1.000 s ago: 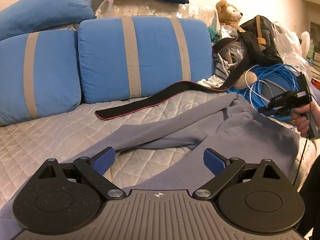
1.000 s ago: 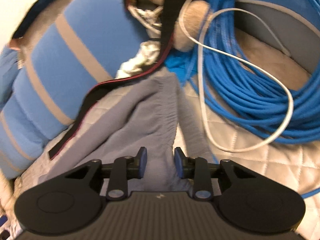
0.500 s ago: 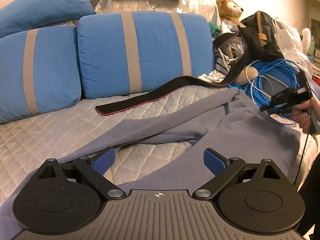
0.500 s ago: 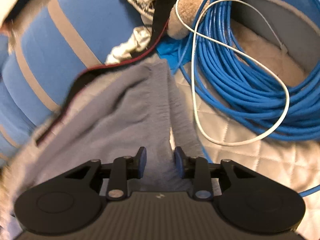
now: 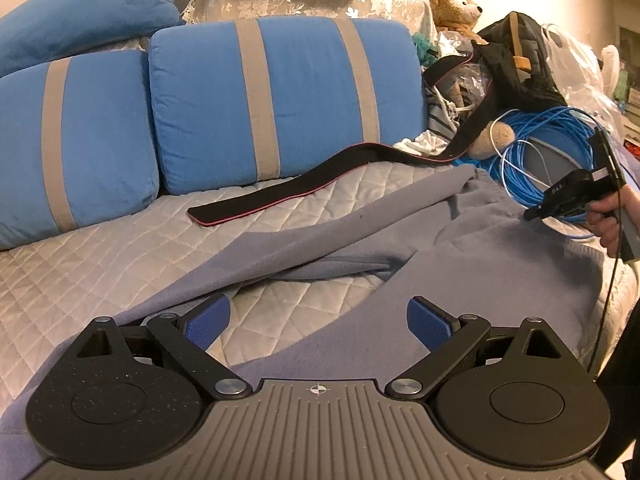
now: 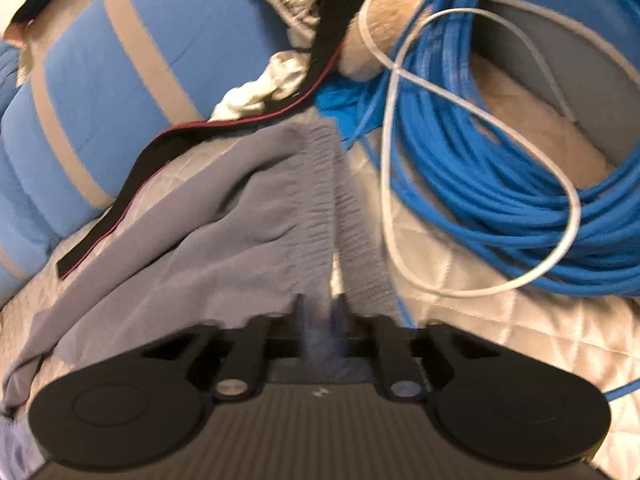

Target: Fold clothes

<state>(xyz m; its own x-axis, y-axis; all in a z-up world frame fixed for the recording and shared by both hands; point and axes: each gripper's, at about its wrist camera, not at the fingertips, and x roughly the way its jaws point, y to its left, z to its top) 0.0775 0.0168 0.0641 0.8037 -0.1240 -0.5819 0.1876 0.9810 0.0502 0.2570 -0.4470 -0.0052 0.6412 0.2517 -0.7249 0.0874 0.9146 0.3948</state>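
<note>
Grey-blue sweatpants (image 5: 460, 264) lie spread across the quilted bed (image 5: 100, 248), waistband toward the far right, legs running back toward me. Two blue cushions (image 5: 280, 100) with grey stripes stand along the back. A black strap (image 5: 304, 192) edged in red lies on the quilt between the cushions and the sweatpants. Just past the waistband sits a big coil of blue cable (image 6: 500, 184) with a loop of white cord (image 6: 560, 184) over it, crowding that end; a teddy bear (image 5: 456, 4), a black bag (image 5: 516, 64) and plastic bags pile up behind.

My left hand-held gripper (image 5: 318, 320) hovers with its blue pads wide apart and nothing between them, over bare quilt between the two legs. My right hand-held gripper (image 6: 319, 320) is closing on the ribbed waistband, its jaws nearly together with grey fabric between them, though that view is blurred.
</note>
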